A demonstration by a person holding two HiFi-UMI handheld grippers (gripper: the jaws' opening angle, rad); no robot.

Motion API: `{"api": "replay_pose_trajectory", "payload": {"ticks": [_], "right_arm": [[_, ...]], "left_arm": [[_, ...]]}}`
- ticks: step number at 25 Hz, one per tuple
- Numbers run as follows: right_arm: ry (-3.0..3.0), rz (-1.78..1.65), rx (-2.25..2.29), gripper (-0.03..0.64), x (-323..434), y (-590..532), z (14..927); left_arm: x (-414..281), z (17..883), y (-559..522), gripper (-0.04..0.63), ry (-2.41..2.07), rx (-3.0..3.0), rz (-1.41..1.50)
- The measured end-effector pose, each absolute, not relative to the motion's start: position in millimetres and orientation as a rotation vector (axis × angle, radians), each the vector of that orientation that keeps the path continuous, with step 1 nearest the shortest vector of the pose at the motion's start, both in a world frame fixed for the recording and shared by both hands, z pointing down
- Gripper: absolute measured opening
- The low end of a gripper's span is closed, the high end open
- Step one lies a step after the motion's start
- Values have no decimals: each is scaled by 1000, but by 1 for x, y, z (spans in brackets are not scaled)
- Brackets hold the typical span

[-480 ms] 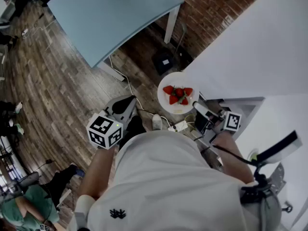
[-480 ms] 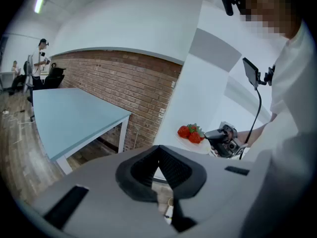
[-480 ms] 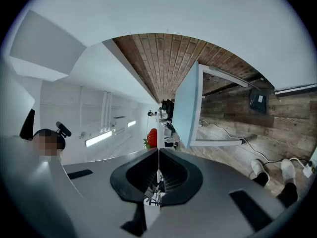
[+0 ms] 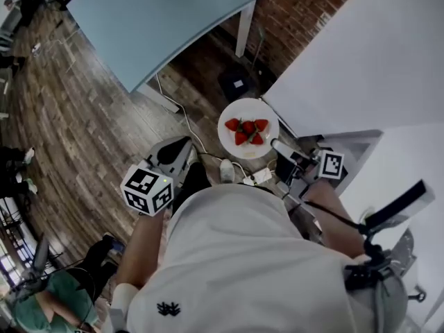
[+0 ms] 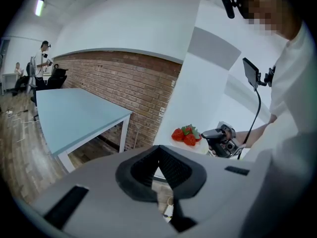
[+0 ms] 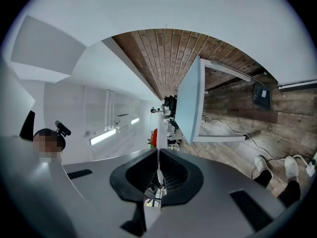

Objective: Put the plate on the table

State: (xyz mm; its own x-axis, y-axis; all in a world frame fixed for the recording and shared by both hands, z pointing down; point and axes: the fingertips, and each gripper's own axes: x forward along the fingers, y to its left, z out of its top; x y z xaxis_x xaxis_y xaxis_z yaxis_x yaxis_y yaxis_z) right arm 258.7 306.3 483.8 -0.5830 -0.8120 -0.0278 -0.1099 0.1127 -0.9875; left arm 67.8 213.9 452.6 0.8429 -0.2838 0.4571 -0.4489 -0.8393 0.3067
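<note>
**A:** Markings first: black-and-white square codes cover the left cube (image 4: pixel 147 189) on your left tool (image 4: pixel 180 148) and the right cube (image 4: pixel 331 164) on your right tool (image 4: pixel 277 146).

**B:** The small black emblem (image 4: pixel 168 309) on your white shirt is too small to read.

**A:** Your right tool is clamped on the rim of the plate (image 4: pixel 239 151). The plate is in mid-frame, carrying strawberries (image 4: pixel 246 131). You hold it in the air over the wooden floor (image 4: pixel 83 116), just beside the white tabletop (image 4: pixel 361 61) at right. It is well apart from the blue tabletop (image 4: pixel 152 19) at upper left.

**B:** Your left tool's jaws are pressed together with nothing between them, lower left of the plate.
</note>
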Motion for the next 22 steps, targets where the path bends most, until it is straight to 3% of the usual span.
{"api": "replay_pose_trajectory", "payload": {"ticks": [22], "right_arm": [[1813, -1521, -930, 15, 254, 268, 476]], "left_arm": [[76, 447, 195, 2, -527, 2649, 626]]}}
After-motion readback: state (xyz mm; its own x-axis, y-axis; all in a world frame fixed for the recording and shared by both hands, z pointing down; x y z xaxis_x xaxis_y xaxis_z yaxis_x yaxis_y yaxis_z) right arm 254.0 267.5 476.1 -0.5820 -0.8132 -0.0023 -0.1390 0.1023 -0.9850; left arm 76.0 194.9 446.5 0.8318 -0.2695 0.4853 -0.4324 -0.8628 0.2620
